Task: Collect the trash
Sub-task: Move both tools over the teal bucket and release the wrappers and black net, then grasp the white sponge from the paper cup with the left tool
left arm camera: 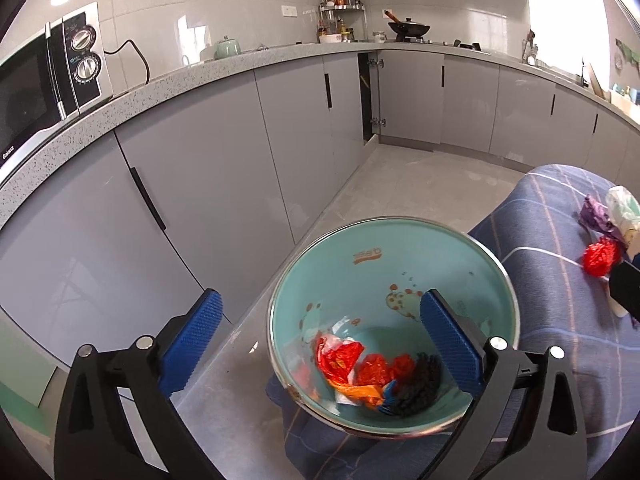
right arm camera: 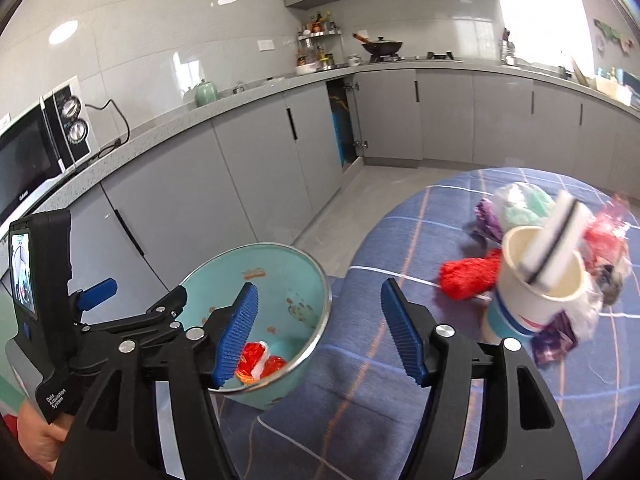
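Left gripper [left arm camera: 320, 334] hovering with jaws spread wide and empty over a teal bowl [left arm camera: 320, 276] holding red wrappers [left arm camera: 344, 360], right gripper [right arm camera: 318, 330] gaping partway, gripping nothing, paper cup [right arm camera: 532, 300] and loose trash [right arm camera: 468, 276] sitting on the blue plaid tablecloth [right arm camera: 360, 392].

A microwave [left arm camera: 44, 80] sits at nine o'clock on the speckled counter [left arm camera: 168, 80], its black cord [left arm camera: 134, 54] trailing right. A green teapot [left arm camera: 228, 48], a spice rack [left arm camera: 342, 16] and a wok [left arm camera: 409, 29] stand toward twelve, above grey cabinets [left arm camera: 224, 168].
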The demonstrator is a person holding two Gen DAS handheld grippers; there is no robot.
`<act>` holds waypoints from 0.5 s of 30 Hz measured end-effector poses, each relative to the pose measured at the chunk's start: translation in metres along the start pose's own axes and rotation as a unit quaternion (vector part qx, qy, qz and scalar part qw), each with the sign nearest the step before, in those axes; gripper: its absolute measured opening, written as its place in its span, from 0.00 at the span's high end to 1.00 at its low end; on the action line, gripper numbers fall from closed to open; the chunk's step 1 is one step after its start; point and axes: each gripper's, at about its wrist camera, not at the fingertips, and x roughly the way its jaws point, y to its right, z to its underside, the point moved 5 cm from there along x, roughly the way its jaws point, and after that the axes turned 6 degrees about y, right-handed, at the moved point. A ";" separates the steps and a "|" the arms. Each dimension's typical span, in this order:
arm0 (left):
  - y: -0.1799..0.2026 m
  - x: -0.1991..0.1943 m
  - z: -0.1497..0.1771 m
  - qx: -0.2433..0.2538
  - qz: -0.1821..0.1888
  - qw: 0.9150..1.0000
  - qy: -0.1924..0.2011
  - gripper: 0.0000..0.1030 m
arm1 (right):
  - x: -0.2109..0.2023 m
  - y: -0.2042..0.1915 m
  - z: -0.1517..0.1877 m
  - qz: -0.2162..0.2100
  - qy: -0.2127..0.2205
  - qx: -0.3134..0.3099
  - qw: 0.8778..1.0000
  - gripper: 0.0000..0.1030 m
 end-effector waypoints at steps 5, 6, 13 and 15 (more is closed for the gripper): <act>0.015 -0.011 0.000 0.003 0.014 1.000 0.004 0.06 | -0.020 0.021 0.003 0.015 0.009 0.018 1.000 0.35; 0.019 -0.014 0.000 0.005 0.017 1.000 0.005 0.06 | -0.024 0.024 0.003 0.018 0.011 0.020 1.000 0.35; 0.046 -0.028 0.001 0.018 0.043 0.999 0.013 0.06 | -0.048 0.051 0.008 0.046 0.022 0.038 0.998 0.35; 0.052 -0.031 0.002 0.021 0.049 0.998 0.013 0.06 | -0.054 0.060 0.010 0.058 0.024 0.044 0.997 0.35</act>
